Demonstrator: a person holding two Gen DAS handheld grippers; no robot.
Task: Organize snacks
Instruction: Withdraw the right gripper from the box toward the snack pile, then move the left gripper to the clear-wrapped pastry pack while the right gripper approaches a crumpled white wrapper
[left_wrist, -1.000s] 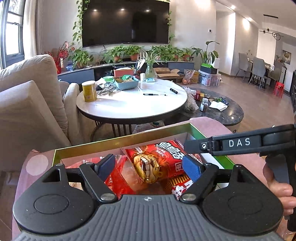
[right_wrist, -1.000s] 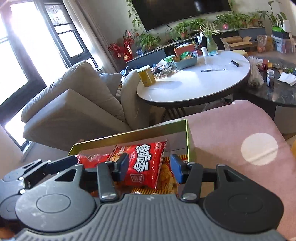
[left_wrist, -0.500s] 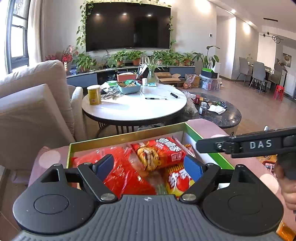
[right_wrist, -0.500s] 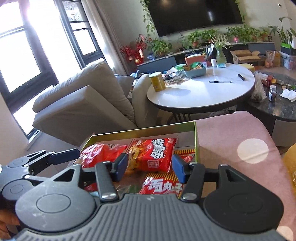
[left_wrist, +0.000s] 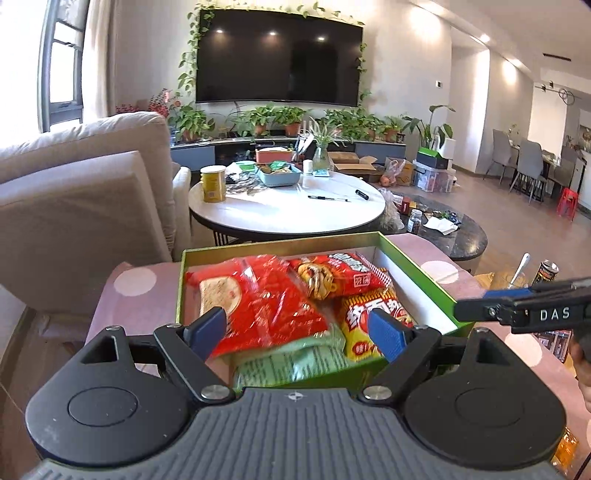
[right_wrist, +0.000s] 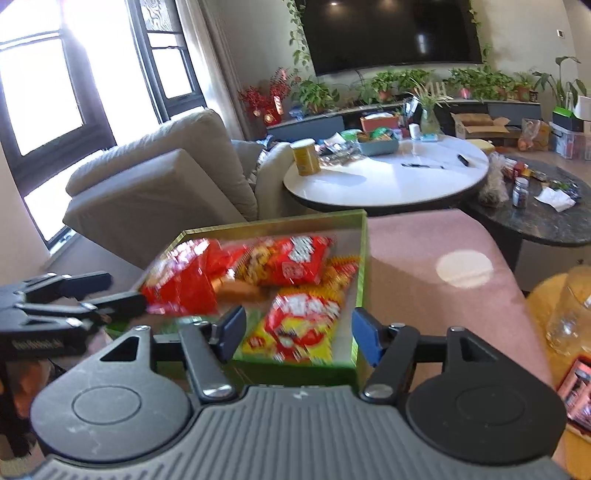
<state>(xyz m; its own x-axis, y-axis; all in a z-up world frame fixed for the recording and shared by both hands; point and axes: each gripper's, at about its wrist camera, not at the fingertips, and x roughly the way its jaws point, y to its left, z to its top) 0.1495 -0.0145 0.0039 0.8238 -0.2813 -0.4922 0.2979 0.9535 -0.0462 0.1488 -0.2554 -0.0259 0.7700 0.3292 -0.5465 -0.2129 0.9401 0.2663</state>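
Pink dotted cloth (left_wrist: 140, 284) covers the desk, w/ a green box (left_wrist: 424, 280) of snacks sitting on it toward the far edge. Left gripper (left_wrist: 297, 328) has jaws released, nothing between them, hovering over the box's near side. Right gripper (right_wrist: 297, 334) also has jaws spread, empty, above the box's near right corner. Directly past the left jaws: a pale green packet (left_wrist: 291, 358) at the near wall, a big red bag (left_wrist: 258, 299) on the left side, a yellow-red packet (left_wrist: 364, 317) right of it. Behind those, a smaller red packet (left_wrist: 336, 275) lies against the far wall. Right strip of the box interior is bare white. In the right wrist view the snacks are blurred. Beyond the desk's far edge: round white table (left_wrist: 288, 212) w/ a yellow can (left_wrist: 213, 183), beige sofa (left_wrist: 85, 192) to the left, TV (left_wrist: 279, 57) on the wall.
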